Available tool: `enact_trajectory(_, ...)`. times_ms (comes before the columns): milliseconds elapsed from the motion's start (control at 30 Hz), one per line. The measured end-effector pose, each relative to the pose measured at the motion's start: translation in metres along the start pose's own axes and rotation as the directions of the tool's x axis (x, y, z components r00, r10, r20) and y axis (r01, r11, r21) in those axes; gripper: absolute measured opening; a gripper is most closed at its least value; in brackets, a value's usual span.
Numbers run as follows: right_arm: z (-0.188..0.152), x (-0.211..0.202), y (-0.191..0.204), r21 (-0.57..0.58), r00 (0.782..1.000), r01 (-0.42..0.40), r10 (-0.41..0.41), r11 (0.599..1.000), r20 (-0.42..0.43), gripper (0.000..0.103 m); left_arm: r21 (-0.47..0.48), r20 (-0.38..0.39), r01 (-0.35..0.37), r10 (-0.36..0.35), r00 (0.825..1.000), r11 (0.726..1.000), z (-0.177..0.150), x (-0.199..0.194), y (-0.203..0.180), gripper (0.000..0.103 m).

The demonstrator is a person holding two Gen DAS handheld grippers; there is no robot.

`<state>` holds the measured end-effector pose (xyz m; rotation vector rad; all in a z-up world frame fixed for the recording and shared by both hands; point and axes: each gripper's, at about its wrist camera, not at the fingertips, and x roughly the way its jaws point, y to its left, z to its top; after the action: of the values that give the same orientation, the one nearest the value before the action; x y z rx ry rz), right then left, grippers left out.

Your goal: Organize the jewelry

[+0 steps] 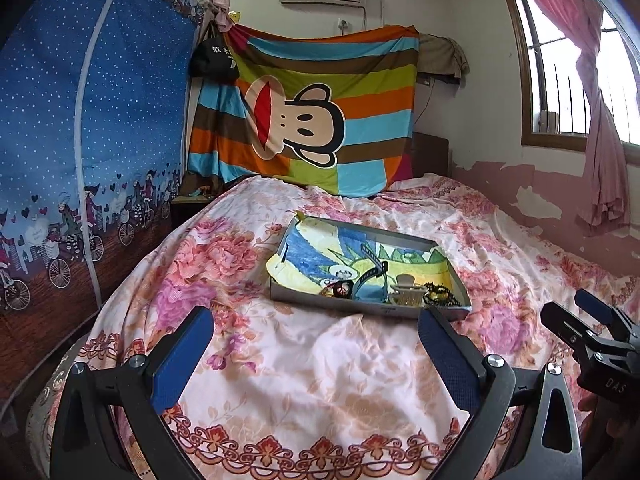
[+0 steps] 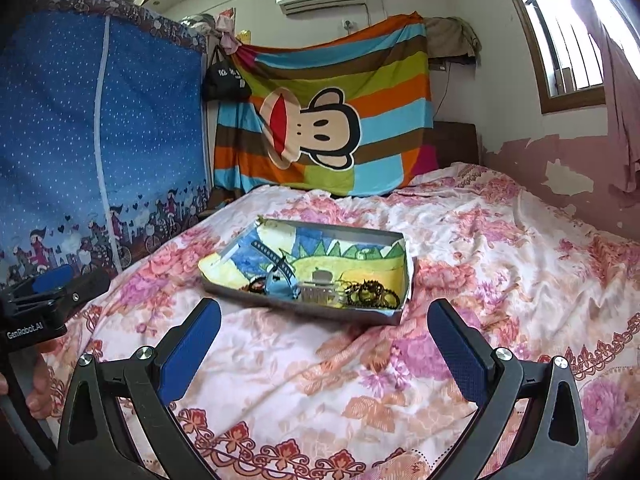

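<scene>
While both grippers hang over the near end of the flowered bedspread [image 2: 320, 380], the shallow grey tray [image 2: 376, 234] sits on it further up, and everything that matters is inside that tray. The left gripper [image 1: 316, 348] has its jaws spread wide with nothing between them; the right gripper [image 2: 324, 344] matches it, jaws spread and bare, well short of the tray's near wall. Look at how the jewelry lies: all of it bunched against the tray's near wall, on a child's crayon drawing that lines the floor. Dark bead bracelets [image 2: 372, 294] coil in the tray's near right corner, a pale hair claw [image 2: 320, 290] just left of them, then a blue watch [image 2: 280, 276] with its strap running toward the tray's middle, and a dark reddish bangle [image 2: 256, 284] at the left of the heap. The pieces touch and overlap. That fits a pile waiting to be sorted, or one just gathered in; I cannot tell which. Any pick from here calls for care: a narrow approach over the near wall, and one piece separated cleanly from its neighbours.
</scene>
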<state>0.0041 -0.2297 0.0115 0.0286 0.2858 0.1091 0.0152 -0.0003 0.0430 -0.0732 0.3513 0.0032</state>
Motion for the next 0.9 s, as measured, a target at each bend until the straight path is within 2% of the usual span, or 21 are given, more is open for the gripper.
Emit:
enact_trajectory(367,-0.0043,0.0079,0.0054,-0.023,0.999,0.002,-0.003,1.000,-0.032,0.102,0.000,-0.021,-0.011,0.011,1.000,1.000,-0.0044,0.0057,0.0024,0.103)
enact_trajectory(900,-0.0037,0.0083,0.0070,-0.026,0.999,0.002,-0.003,1.000,-0.035,0.102,0.005,-0.021,-0.008,0.008,1.000,1.000,-0.0050,0.0062,0.0023,0.103)
